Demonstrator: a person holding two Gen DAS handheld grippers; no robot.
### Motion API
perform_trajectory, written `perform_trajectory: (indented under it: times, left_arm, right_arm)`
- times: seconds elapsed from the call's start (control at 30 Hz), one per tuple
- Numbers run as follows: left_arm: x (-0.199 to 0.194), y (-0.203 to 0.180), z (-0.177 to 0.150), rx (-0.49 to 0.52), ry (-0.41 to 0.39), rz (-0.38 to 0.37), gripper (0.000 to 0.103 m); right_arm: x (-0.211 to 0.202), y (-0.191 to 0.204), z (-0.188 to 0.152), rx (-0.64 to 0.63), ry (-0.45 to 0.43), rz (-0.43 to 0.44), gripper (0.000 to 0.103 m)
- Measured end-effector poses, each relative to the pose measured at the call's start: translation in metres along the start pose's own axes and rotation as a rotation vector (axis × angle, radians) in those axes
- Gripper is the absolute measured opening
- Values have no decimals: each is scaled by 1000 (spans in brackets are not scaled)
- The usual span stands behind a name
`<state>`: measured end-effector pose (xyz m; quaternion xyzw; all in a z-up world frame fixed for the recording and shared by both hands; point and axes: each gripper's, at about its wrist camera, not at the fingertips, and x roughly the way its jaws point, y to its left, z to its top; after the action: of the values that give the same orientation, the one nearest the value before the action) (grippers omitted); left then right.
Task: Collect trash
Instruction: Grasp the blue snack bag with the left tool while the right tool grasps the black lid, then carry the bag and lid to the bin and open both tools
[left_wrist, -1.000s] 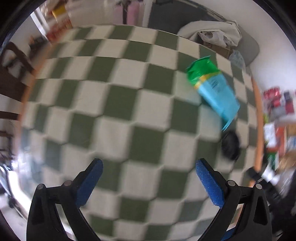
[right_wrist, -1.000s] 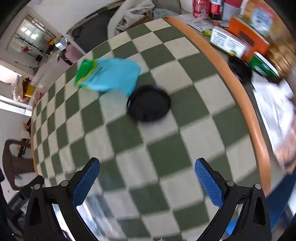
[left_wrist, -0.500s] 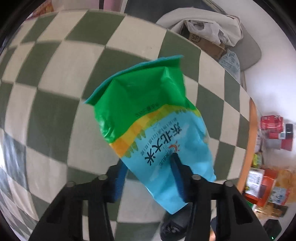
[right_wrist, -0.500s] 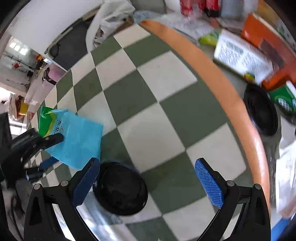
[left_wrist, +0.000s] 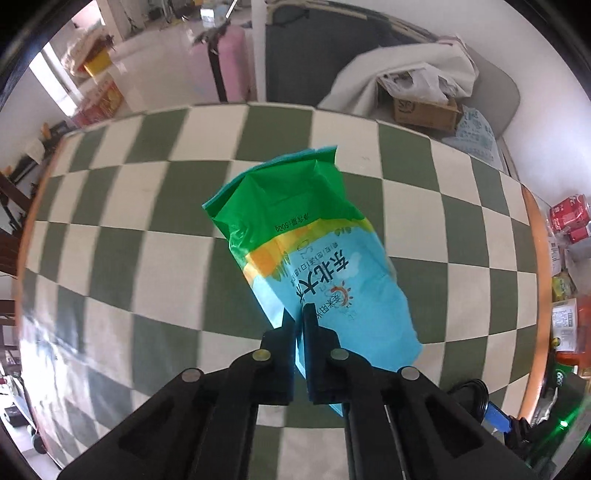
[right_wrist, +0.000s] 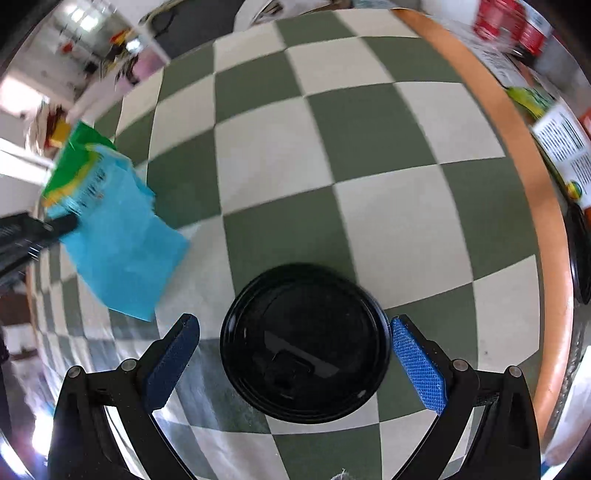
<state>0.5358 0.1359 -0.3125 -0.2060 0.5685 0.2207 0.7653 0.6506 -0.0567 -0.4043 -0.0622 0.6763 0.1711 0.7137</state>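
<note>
My left gripper (left_wrist: 299, 317) is shut on the lower edge of an empty green and blue plastic bag (left_wrist: 314, 251) and holds it lifted above the checkered tablecloth (left_wrist: 147, 258). The bag also shows at the left of the right wrist view (right_wrist: 118, 236), with the left gripper's black fingers (right_wrist: 62, 225) pinching it. My right gripper (right_wrist: 291, 354) is open and straddles a black round lid (right_wrist: 306, 347) that lies on the tablecloth (right_wrist: 332, 147), one blue pad on each side. I cannot tell whether the pads touch the lid.
The table's orange edge (right_wrist: 535, 177) runs along the right. Past it lie boxes and packets (right_wrist: 565, 140) and red cans (left_wrist: 569, 218). Behind the table stands a chair with cloth and a cardboard box (left_wrist: 424, 107).
My left gripper closed on the bag and lifted it off the table. My right gripper moved down over the black lid, which now sits between its open fingers.
</note>
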Motion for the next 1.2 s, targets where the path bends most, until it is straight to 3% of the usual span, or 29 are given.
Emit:
perform_trajectory:
  times: [0.07,0.2,0.27,0.33,0.5,0.67,0.77,1.0,1.1,1.2]
  left_arm:
    - [-8,8,-3,-10,-30,12,0]
    - [-13,13,-3,-22,-52,23,0]
    - [-18,14,-4,-25,-66,27,0]
    - [-27,18,-10,-24,-83,28,0]
    - [-45,19,-21,-11,-121,19,0]
    - [-80,34,-53,16,-166,-6,0]
    - [-105,46,-79,34,-199,-25,0]
    - [-163,94,-160,65,-263,-80,0]
    - [-179,121,-201,75,-241,-127,0]
    - [-194,150,-249,83,-171,-207,0]
  right_arm:
    - [10,10,0,-37,26,-21,103]
    - [19,35,1,-121,-8,-135,103]
    - [17,39,0,-117,-41,-152,95]
    - [11,42,-2,-114,-69,-140,89]
    - [-13,46,-18,-96,-104,-88,88]
    - [-44,52,-45,-77,-144,-47,88]
    - [-66,53,-75,-74,-166,-17,88]
    - [-122,63,-180,-69,-243,41,88]
    - [-140,70,-229,-46,-273,62,88]
    - [-156,78,-289,-5,-281,73,88]
